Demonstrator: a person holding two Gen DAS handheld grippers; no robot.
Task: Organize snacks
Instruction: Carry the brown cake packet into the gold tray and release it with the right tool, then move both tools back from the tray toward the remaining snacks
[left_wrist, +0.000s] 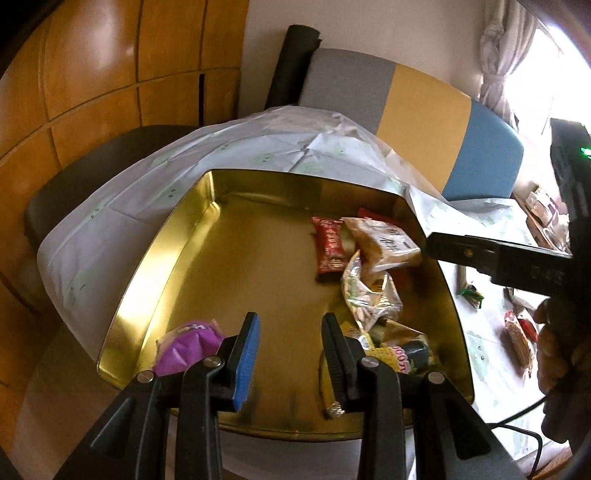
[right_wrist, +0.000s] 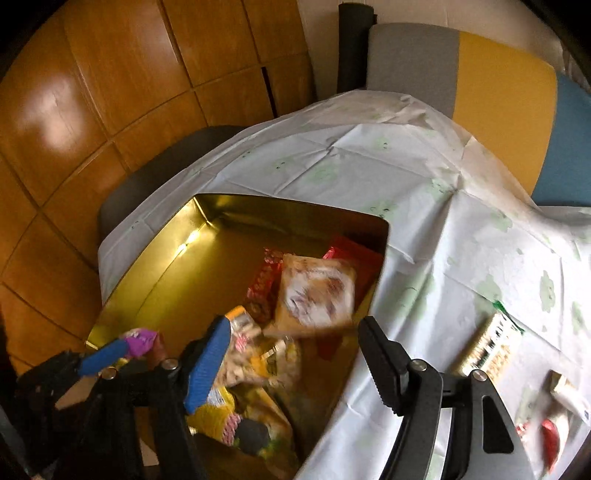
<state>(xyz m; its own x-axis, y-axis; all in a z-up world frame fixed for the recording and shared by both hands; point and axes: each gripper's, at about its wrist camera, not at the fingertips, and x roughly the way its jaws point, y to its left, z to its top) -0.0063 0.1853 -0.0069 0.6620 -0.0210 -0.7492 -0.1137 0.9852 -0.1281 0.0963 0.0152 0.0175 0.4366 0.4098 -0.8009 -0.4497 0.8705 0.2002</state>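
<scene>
Tablecloth (right_wrist: 369, 166) backdrop; tan packet (right_wrist: 317, 291) beyond empty, spread right hand-held gripper (right_wrist: 291, 350).

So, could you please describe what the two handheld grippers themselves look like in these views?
Both are black scissor-style frames with silver pivot rivets. The left gripper pairs a ribbed blue pad with a ribbed black finger. The right gripper has the same blue-and-black pairing. In the left view its black body carries a green light, with a black cable below.

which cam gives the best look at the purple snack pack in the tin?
Left wrist: the purple pack lies sharp and near whole in the gold tin, near-left corner, beside the left gripper. In the right wrist view it is small, blurred and partly hidden.
</scene>
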